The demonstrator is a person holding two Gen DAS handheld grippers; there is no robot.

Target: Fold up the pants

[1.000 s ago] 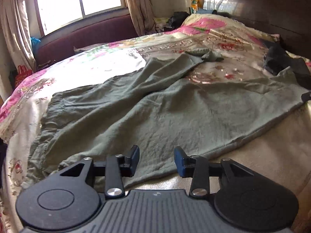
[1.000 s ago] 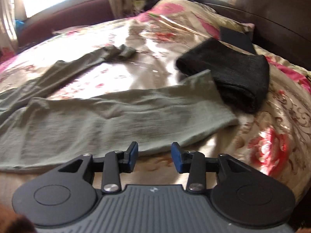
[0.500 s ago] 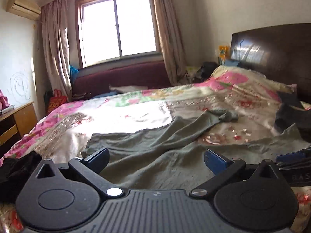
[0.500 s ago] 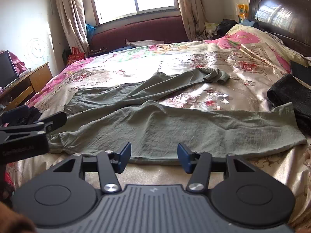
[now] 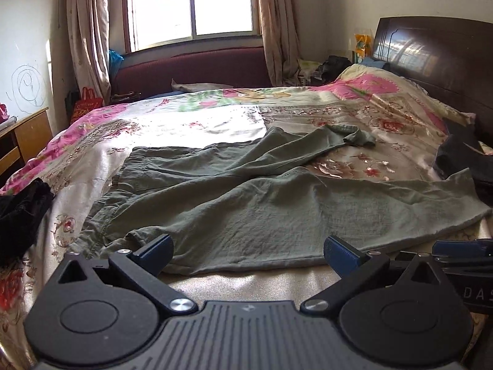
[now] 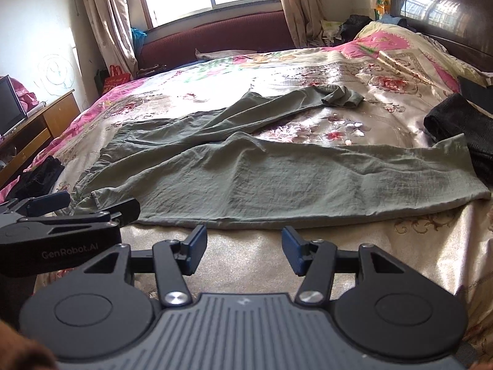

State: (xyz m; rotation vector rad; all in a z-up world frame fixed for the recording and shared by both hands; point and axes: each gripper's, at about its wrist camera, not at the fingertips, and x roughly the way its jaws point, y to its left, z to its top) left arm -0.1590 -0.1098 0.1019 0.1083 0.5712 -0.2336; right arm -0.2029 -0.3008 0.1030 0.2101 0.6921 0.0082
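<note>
Grey-green pants (image 5: 246,203) lie spread on the floral bedspread (image 5: 197,126), waistband to the left, legs apart and running right. They also show in the right wrist view (image 6: 277,175). The far leg's cuff (image 6: 342,97) is bunched. My left gripper (image 5: 248,254) is wide open and empty, just before the pants' near edge. My right gripper (image 6: 244,251) is open and empty, a little short of the near leg's edge. The left gripper also shows in the right wrist view (image 6: 77,206), at the waistband's near corner.
A folded black garment (image 6: 462,129) lies at the right, touching the near leg's cuff. Another dark garment (image 5: 21,209) lies at the bed's left edge. A dark headboard (image 5: 431,52) stands right, a wooden desk (image 6: 34,126) left, a maroon sofa (image 5: 191,67) under the window.
Both grippers have drawn back and risen from the pants, so the whole bed shows. The left jaws have opened wide. The right jaws have opened a little more.
</note>
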